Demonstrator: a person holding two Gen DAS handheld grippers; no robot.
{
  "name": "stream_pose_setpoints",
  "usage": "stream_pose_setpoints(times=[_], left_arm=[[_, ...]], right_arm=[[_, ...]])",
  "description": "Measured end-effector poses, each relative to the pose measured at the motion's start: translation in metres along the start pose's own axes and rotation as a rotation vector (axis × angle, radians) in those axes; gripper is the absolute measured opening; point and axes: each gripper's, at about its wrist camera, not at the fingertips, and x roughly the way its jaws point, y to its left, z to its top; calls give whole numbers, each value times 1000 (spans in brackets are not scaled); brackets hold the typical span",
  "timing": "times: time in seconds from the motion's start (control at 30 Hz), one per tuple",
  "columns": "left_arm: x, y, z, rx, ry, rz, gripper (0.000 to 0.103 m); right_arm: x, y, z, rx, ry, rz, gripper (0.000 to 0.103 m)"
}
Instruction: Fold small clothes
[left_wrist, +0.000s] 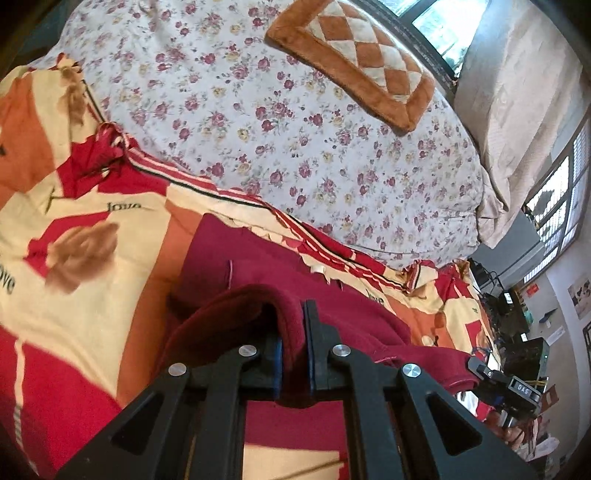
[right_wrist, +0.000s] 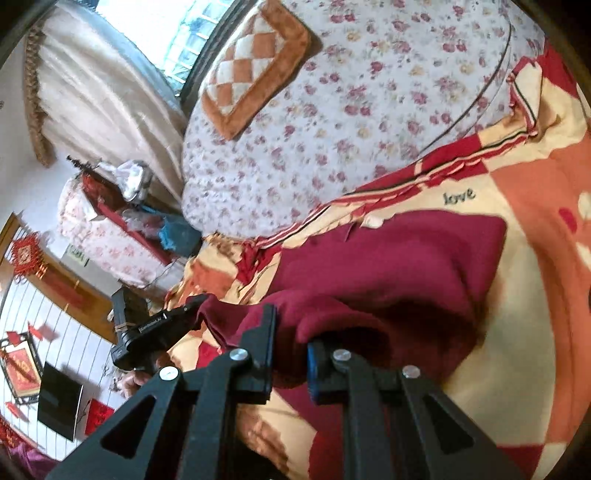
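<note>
We see the maroon garment (left_wrist: 258, 266) lying on the red, orange and cream bedspread (left_wrist: 74, 332) at the near side of the bed. Our left tongs (left_wrist: 293, 332) are clamped shut on a raised fold of its near edge. Our right tongs (right_wrist: 291, 332) pinch another bunched fold, the jaws nearly together; cloth hides the tips of their fingers. How the garment is shaped we cannot tell, since its near part is cut off behind the tongs. Farther off lie a floral quilt (left_wrist: 295, 129) and a brown checked cushion (left_wrist: 354, 62).
</note>
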Motion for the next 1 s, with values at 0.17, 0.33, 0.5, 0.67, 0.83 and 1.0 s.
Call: stream_pose_setpoints(times=[0.17,0.33,0.5,0.67,0.83,1.0], left_arm=[[38,11,26,-31,43,17,0],[75,27,44,-72,80,39,0],[108,41,57,-96,104,65,0],[133,52,63,-121,133,59,0],[132,57,68,-143,136,5,4],[116,50,74,-133,107,-10,19]], right_arm=[[20,-20,25,42,-3,-55,13],[44,-48,48,103,6,-84,13],[70,-75,69,142,26,-117,13],[95,-109,81,232,47,-126,16],[93,-131,90,321,21,-121,48],[46,-104,91,190,-81,-132,60]])
